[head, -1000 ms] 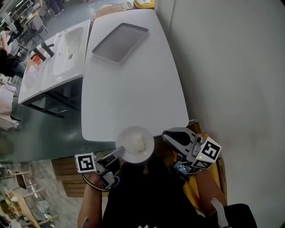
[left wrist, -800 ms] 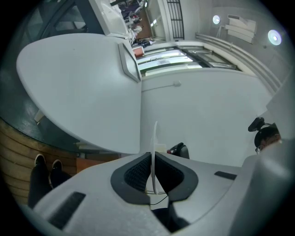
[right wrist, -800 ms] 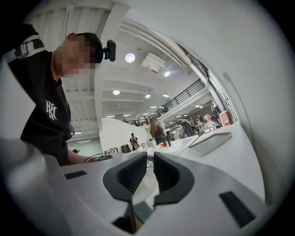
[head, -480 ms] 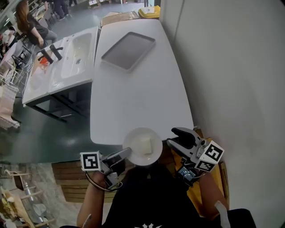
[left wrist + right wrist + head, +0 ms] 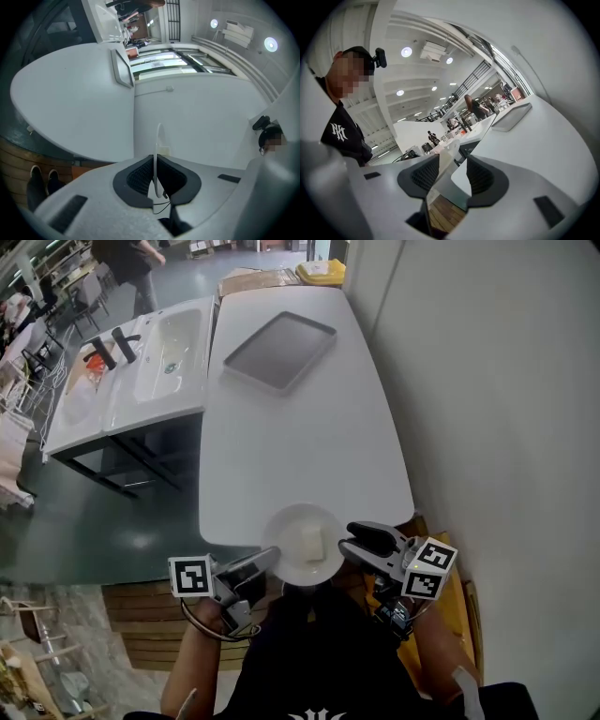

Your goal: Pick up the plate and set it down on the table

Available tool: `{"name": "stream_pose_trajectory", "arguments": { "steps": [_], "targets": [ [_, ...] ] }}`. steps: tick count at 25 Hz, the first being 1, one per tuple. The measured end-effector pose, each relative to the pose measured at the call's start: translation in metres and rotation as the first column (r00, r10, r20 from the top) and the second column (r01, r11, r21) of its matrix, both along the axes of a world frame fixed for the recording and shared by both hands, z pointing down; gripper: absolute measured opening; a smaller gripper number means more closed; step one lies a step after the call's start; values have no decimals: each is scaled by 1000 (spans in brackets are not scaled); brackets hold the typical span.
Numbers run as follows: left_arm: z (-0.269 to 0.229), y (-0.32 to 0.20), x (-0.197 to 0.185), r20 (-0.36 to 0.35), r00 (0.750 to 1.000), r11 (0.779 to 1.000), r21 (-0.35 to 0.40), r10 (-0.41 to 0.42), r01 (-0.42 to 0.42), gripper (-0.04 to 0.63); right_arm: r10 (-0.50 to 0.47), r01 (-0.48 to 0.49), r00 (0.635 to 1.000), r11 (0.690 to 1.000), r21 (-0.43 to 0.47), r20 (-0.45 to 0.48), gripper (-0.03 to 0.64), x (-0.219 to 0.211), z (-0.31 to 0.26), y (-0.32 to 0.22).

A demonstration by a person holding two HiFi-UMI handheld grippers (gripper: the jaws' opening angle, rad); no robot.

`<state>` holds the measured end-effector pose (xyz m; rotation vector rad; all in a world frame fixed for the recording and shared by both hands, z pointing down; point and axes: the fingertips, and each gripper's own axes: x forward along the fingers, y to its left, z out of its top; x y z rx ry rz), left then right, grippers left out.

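R gripper [image 5: 349,542] just popped open, moved in to straddle plate [image 5: 302,545] rim. L gripper [image 5: 267,559] clamped on rim. Over table [image 5: 300,427] edge; set-down pending.

From here the surface [image 5: 300,446] lies bare from its near edge up to the tray [image 5: 279,352] at the far end, so the whole middle is open for a pass. The wall [image 5: 487,409] runs tight along the right side and shuts that flank. On the left the surface drops off to the floor, with a sink unit [image 5: 141,362] beside its far part. At the near edge the plate [image 5: 302,545], clamped in my left tongs [image 5: 258,568], fills the gap up to my open right tongs [image 5: 361,542]; its rim may sit between their jaws.
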<state>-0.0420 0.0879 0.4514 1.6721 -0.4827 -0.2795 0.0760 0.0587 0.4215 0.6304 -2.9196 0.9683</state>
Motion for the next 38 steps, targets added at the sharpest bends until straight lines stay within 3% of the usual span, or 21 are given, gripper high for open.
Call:
{"name": "stream_pose_trajectory", "arguments": {
  "steps": [6,14,19,24,31,35,38],
  "targets": [
    [3,-17,-13,1,1000,999,31,21,-21,15,20,-21,1000,998,-61,-17,142,-24,8,-11],
    [3,-44,-5,-38,999,999,26,24,-23,15,60,-58,998,989,-136,12,69,-26,8,-36],
    [15,-65,0,-28,999,999,-21,28,-28,14,65,-54,997,977,-207,46,57,-22,23,-61],
    [39,-103,3,58,998,999,-42,34,-31,14,76,-56,995,959,-280,64,38,-17,46,-102],
    [68,-158,11,219,973,997,7,69,-72,15,118,-81,991,914,-399,69,18,-7,80,-157],
    [94,-195,5,315,946,997,4,76,-82,15,128,-97,991,891,-443,42,18,-12,108,-194],
    [122,-235,-3,404,911,996,9,81,-92,22,128,-101,991,873,-478,25,17,-19,137,-234]
  ]
}}
